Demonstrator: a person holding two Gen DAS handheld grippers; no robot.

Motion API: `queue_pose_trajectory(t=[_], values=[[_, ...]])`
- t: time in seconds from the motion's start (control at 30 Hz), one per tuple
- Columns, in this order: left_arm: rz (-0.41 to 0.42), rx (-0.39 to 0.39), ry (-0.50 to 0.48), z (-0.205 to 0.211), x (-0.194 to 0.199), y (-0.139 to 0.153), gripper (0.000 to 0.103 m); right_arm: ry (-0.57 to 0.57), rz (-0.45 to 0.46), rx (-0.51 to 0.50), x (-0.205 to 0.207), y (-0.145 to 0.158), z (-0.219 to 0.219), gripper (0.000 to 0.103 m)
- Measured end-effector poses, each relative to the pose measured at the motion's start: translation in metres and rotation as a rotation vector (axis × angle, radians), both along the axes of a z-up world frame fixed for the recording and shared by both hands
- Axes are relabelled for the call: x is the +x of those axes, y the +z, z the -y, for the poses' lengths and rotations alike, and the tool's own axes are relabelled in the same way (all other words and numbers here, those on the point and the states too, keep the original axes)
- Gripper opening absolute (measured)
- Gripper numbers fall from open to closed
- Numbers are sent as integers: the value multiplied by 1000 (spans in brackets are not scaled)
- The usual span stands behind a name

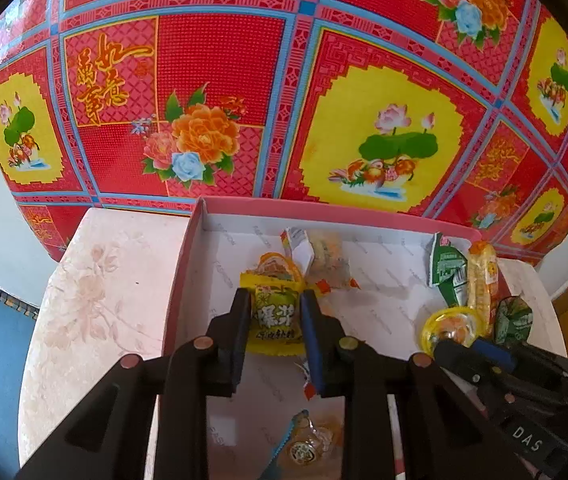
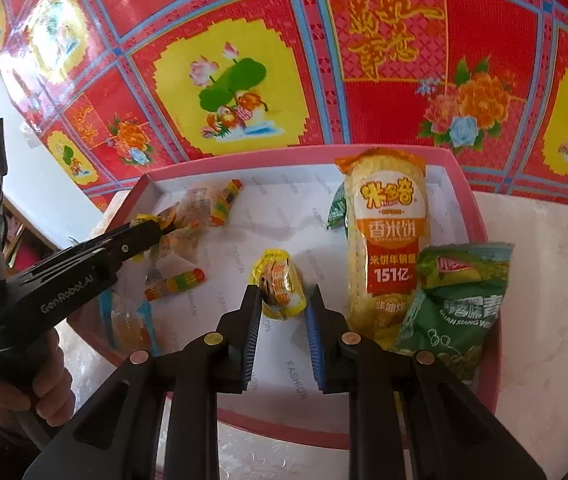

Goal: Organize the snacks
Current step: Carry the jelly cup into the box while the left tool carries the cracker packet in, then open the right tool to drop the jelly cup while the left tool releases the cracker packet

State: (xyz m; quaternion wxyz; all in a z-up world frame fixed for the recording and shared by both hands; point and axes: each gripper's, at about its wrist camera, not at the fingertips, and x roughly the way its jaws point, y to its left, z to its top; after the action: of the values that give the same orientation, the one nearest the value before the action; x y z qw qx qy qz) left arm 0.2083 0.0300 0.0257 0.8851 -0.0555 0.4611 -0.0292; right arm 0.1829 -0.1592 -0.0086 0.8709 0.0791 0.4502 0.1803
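Both hand-held grippers tilt steeply down into the pink box [image 2: 479,216] on the pale tabletop [image 1: 96,292]. The left hand-held gripper [image 1: 276,312], a hand [image 2: 40,384] wrapped round its grip, is clenched on a yellow-green candy [image 1: 276,316] near the box's left wall. The right hand-held gripper [image 2: 284,300] grasps a yellow jelly cup [image 2: 280,284] mid-box. Beyond, by the right wall, lie a rice cracker [image 2: 387,236] and a green pack [image 2: 455,304].

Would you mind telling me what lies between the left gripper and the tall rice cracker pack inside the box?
In the right wrist view, a small yellow jelly cup held by the right gripper lies between the left gripper and the rice cracker pack.
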Motion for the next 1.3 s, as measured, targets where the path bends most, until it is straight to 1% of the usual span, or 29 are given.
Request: queue_pose_trajectory(t=[0.07,0.17,0.27,0.3,0.4,0.57,0.8,0.93,1.07,1.1,1.17,1.3], values=[[0,7,4,2,1,0,31,4,4,6,0,0,0,24],[-10,5,0,4,3,-1,36,11,9,11,-1,1,-1,32],[-17,11,4,5,3,0,43,11,11,21,-3,3,-1,38],[-21,13,5,6,3,1,44,10,13,24,-4,4,0,41],[-37,15,0,8,2,2,46,7,19,26,-7,8,4,45],[-49,14,-20,12,-2,10,46,7,13,38,-14,10,8,48],[-51,4,-33,20,-14,24,46,12,13,39,-25,13,9,49],[-52,-12,-37,19,-23,29,50,7,25,31,-33,19,13,49],[-52,-18,-34,20,-33,35,52,-6,26,30,-40,23,18,55],[-50,-18,-34,20,-34,36,53,-8,25,31,-42,24,20,55],[-43,-16,-34,21,-39,39,57,-12,23,32,-45,23,22,55],[-35,-9,-38,23,-49,44,59,-21,18,36,-53,22,26,56]])
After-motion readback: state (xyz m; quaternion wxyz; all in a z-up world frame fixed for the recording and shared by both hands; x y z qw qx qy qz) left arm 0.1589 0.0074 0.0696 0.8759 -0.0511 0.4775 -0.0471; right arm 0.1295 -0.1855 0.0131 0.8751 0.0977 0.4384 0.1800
